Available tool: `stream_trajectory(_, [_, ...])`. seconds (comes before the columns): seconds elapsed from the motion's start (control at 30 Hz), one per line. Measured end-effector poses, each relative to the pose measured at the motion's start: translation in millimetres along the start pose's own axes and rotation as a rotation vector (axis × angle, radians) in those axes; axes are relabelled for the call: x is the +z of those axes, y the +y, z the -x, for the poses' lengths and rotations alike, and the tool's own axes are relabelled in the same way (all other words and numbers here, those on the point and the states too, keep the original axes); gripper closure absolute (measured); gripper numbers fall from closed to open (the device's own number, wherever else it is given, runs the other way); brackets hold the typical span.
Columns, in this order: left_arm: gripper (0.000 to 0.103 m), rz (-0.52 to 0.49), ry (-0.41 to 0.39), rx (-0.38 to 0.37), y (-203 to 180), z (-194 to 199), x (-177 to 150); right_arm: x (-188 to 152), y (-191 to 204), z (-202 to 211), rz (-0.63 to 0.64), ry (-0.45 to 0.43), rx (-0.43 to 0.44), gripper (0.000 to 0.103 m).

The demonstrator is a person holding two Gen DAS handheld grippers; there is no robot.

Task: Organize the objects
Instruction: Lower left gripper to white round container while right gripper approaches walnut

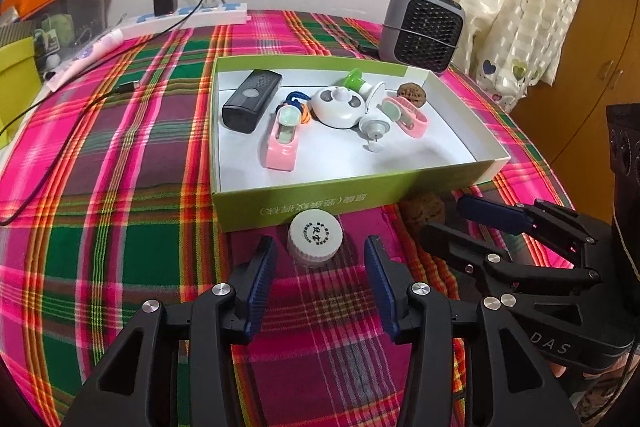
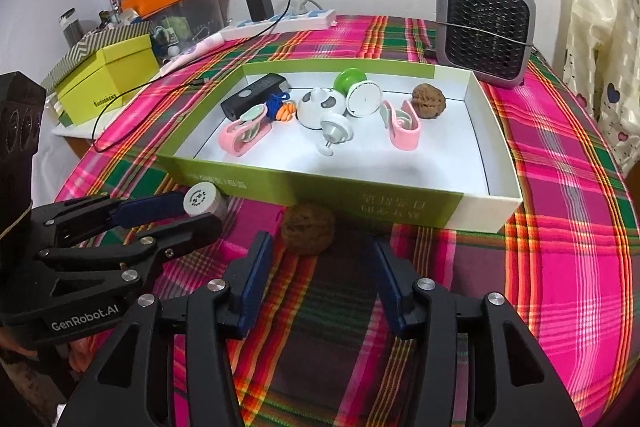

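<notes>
Left wrist view: left gripper [image 1: 316, 259] at bottom centre, jaws apart, white bottle cap [image 1: 315, 238] between the tips, untouched, on the plaid desk [image 1: 120, 227] just before the green box [image 1: 360, 195]. Right gripper [image 1: 448, 227] lower right.

Right wrist view: right gripper [image 2: 320, 259] bottom centre, jaws apart, brown walnut [image 2: 307, 229] just ahead, not gripped, below the box front wall; second walnut [image 2: 428, 100] inside the box, upper right.
</notes>
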State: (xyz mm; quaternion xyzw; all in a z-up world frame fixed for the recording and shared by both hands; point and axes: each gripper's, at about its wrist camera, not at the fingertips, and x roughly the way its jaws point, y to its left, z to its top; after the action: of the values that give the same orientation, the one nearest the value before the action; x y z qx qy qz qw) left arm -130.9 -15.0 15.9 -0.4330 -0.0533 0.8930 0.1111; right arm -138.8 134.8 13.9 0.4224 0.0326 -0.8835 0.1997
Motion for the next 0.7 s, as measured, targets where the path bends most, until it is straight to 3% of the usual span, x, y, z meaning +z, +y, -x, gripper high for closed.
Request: stream_trajectory(0.7, [0.059, -0.030, -0.018, 0.070, -2.5, -3.0, 1.8, 6.8, 1.4, -13.9, 0.034, 0.024, -0.061, 0.053])
